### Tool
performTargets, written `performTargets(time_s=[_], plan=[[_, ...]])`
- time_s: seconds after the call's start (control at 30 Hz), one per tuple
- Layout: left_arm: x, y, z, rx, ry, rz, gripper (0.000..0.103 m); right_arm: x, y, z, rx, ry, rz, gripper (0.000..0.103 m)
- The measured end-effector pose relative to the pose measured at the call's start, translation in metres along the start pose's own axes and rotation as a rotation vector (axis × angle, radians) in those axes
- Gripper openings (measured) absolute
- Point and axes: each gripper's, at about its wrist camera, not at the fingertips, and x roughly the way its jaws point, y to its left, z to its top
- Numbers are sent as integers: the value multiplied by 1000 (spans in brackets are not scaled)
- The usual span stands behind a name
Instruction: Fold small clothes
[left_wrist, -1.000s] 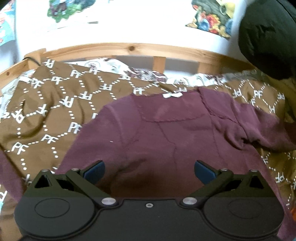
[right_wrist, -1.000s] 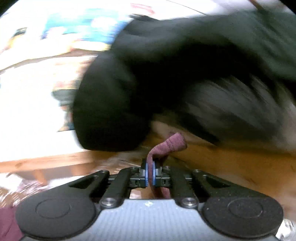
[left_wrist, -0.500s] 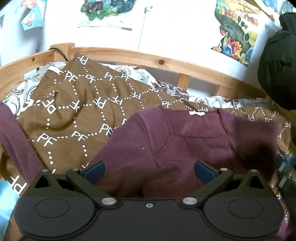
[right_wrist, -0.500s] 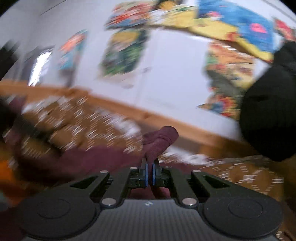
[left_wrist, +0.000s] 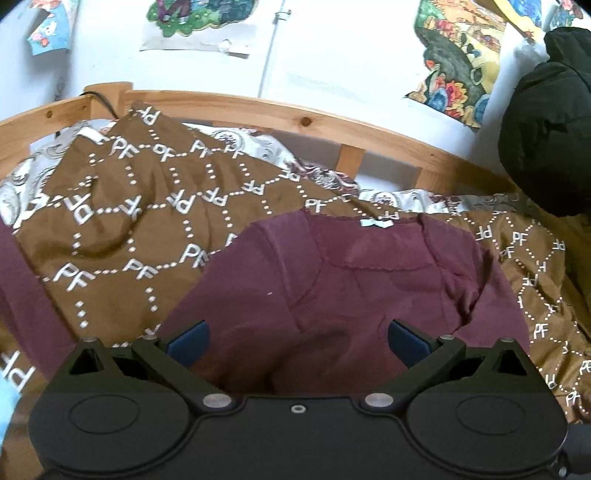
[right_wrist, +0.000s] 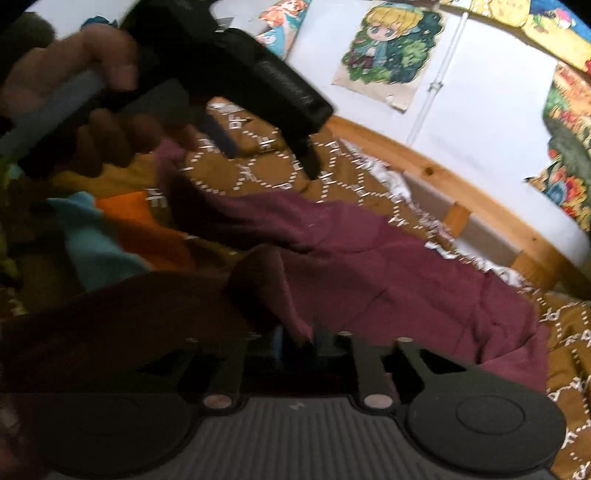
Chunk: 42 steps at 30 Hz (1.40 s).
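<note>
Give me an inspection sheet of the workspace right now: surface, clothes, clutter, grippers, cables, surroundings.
Surface: brown blanket with white PF lettering, rumpled, on a wooden-framed bed.
Job's things: maroon top spread on the blanket.
Clutter: orange and teal clothes; black bundle.
Grippers: left gripper open over the top's lower part; right gripper jaws opening, maroon fabric between them.
Cables: black cable at the bed frame's corner.
Surroundings: white wall, cartoon posters.

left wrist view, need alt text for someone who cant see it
A maroon top lies spread on a brown blanket printed with white PF letters, just ahead of the left claw, whose jaws stand wide open and empty. Behind it run a wooden bed rail and a white wall with colourful posters.
</note>
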Motion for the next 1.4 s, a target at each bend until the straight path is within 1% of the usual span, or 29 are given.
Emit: performTargets(time_s=[0.03,0.13,0.17,0.23,0.27,0.33,0.43,0.57,0.6,0.67,0.7,0.77,0.8,0.83,0.87,0.97,1.07,1.17,1.27,1.3,1.33,1.37,1.4], plan=[[3,-3,1,7,4,-5,102,-3,1,-1,4,4,18,47],[13,-12,-4,30,37,-16,102,-14,-6,-4,25,17,52,56],[16,-15,-8,39,55,-19,102,-19,-9,-5,34,21,50,58],[21,-20,-18,62,89,-27,102,-29,-22,-8,68,28,26,66],[23,-23,-24,74,106,-29,102,-32,-31,-9,84,32,8,67],[26,-27,-36,97,138,-32,102,-35,-52,-12,115,42,-56,71],[29,-34,-52,149,173,-24,102,-33,-91,-19,182,74,-188,72],[30,-43,-68,220,195,-11,102,-8,-156,-27,316,119,-364,71],[31,-46,-72,237,198,-5,102,0,-173,-29,357,132,-395,69],[31,-49,-76,265,201,-1,102,16,-200,-36,446,151,-424,65],[32,-50,-76,273,201,0,102,22,-210,-40,479,158,-427,61],[32,-52,-77,278,199,2,102,36,-221,-44,523,173,-431,51],[33,-53,-77,277,198,1,102,41,-226,-46,542,178,-428,38],[33,-54,-77,276,198,0,102,43,-231,-49,565,173,-417,14],[34,-55,-77,278,199,-2,102,43,-235,-52,582,162,-410,9],[38,-62,-77,290,197,-6,102,29,-242,-52,616,111,-430,8],[45,-71,-77,306,209,-12,102,13,-256,-53,660,71,-475,7],[54,-80,-82,349,226,6,102,18,-268,-65,712,112,-482,7],[53,-80,-86,356,219,11,102,23,-268,-76,751,152,-483,9],[51,-79,-85,349,216,7,102,21,-266,-78,756,147,-482,11],[49,-77,-84,336,214,5,102,17,-264,-77,756,140,-485,19],[46,-74,-81,315,210,3,102,13,-262,-75,750,134,-491,24],[43,-72,-78,295,205,0,102,8,-258,-73,740,132,-494,33]])
